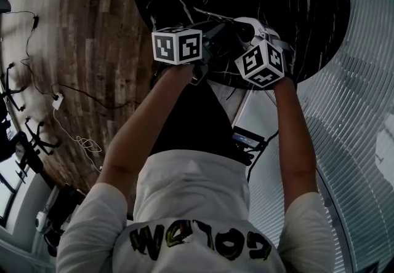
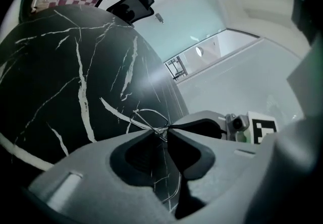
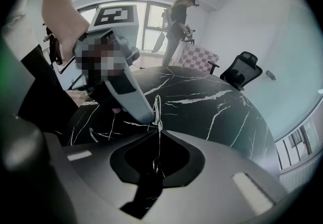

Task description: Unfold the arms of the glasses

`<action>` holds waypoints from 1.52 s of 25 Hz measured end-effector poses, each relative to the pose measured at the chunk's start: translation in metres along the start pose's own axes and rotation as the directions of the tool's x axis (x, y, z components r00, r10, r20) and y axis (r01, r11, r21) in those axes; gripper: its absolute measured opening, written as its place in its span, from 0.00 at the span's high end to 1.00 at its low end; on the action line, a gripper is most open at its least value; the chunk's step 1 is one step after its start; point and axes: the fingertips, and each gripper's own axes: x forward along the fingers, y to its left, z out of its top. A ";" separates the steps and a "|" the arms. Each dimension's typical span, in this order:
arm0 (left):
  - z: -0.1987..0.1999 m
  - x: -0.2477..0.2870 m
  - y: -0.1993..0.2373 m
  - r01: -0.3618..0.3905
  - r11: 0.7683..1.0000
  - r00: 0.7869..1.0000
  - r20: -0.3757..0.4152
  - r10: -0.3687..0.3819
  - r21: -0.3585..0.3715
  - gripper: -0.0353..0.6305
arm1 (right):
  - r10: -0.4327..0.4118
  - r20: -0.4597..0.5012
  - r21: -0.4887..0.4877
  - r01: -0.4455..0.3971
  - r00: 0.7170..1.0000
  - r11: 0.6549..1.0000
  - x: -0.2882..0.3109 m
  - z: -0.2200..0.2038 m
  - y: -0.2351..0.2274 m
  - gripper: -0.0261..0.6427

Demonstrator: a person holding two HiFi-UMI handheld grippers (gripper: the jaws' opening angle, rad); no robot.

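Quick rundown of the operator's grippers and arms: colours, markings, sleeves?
Both the left gripper and right gripper are grey moulded shells with black recesses, fingers tapering to narrow tips. Each carries a white cube with black square markers: left cube, right cube. Arms bare below the short sleeves of a white T-shirt.

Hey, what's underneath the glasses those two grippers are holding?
The black marble table with white veins lies under the wire glasses. The left gripper and right gripper bodies cover the tabletop directly below, so anything lying there is hidden.
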 end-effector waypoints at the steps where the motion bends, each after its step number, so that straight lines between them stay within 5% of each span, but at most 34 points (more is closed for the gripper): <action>1: 0.000 0.001 0.000 0.006 1.000 1.000 0.005 -0.006 -0.015 0.82 | 0.000 0.000 -0.002 0.000 1.000 1.000 0.000 0.000 0.000 0.94; 18: -0.006 -0.007 0.000 0.040 0.996 0.999 -0.008 -0.041 -0.084 0.89 | 0.006 0.006 -0.021 -0.006 1.000 1.000 0.000 0.001 0.000 0.94; 38: -0.010 -0.017 0.005 0.001 1.000 0.993 -0.122 0.001 0.014 0.94 | 0.022 0.008 -0.066 -0.021 1.000 0.998 -0.003 -0.005 -0.001 0.94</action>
